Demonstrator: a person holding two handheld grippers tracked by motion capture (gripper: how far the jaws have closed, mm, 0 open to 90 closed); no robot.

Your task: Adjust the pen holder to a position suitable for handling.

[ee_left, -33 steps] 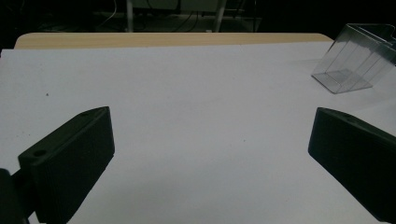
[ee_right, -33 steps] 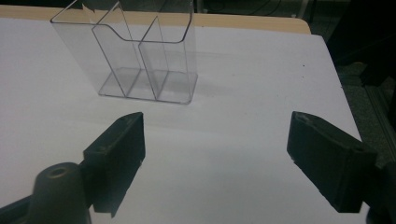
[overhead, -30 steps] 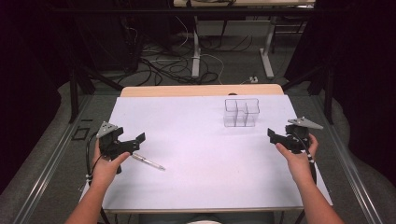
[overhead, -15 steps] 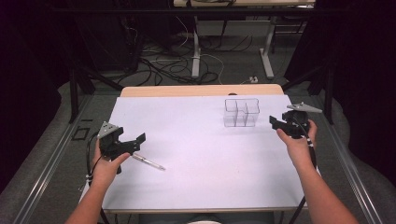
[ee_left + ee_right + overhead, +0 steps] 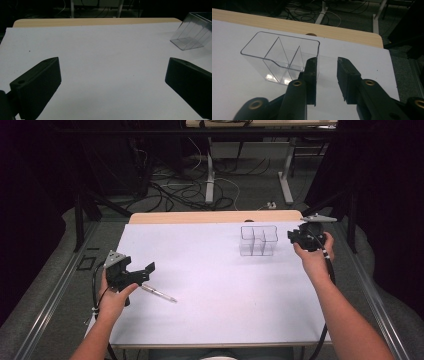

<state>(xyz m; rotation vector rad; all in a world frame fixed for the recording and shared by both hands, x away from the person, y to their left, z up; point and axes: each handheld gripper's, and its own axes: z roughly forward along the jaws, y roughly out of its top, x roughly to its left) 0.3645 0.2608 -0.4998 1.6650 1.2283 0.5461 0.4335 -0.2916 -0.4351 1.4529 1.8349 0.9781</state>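
A clear plastic organizer with several compartments stands empty at the table's far right. My right gripper hovers just to its right, level with it. In the right gripper view the gripper has its jaws a narrow gap apart with nothing between them, and the organizer sits right beside the left jaw. A silver pen lies on the white table top at the near left. My left gripper is held just above and left of the pen. Its jaws stand wide open and empty in the left gripper view.
The white sheet covers the table, and a wooden strip shows along the far edge. Cables and table legs lie on the floor beyond. The organizer appears at the upper right of the left gripper view.
My right gripper has moved forward and inward from the table's right edge to beside the organizer. The left gripper and the pen have stayed put.
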